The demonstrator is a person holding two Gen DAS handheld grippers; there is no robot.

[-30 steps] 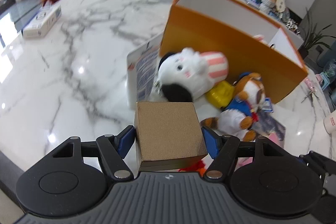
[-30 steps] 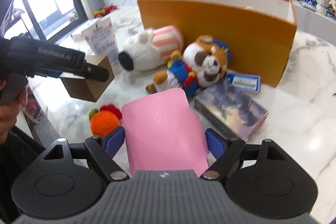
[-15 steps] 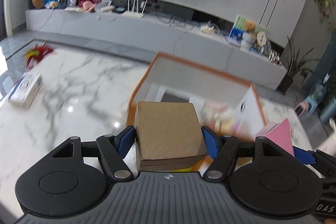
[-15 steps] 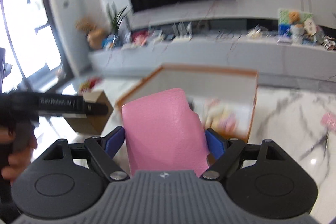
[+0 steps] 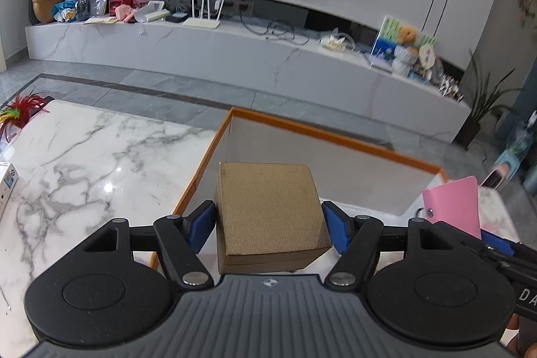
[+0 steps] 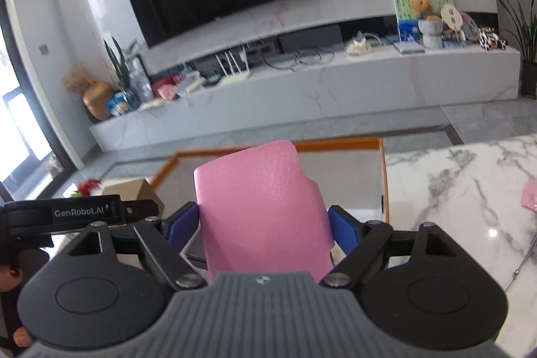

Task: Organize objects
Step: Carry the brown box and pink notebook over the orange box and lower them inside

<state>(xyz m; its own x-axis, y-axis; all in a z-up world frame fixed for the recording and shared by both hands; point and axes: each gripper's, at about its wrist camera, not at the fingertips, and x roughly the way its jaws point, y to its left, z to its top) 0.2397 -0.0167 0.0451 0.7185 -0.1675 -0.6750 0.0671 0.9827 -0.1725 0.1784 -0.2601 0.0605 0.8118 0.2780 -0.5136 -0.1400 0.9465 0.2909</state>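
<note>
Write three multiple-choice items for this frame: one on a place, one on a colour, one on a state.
1. Where is the brown box held?
A. Over the orange bin
B. On the TV shelf
C. On the floor

2. What colour is the wallet in the right hand-held gripper?
A. Green
B. Pink
C. Black

3. How is the left hand-held gripper?
A. Wide open, holding nothing
B. Out of view
C. Shut on the brown box

Answers:
1. A, the bin's white inside shows behind and below the box.
2. B, its pink textured face fills the space between the blue pads.
3. C, both pads press the box's sides.
</note>
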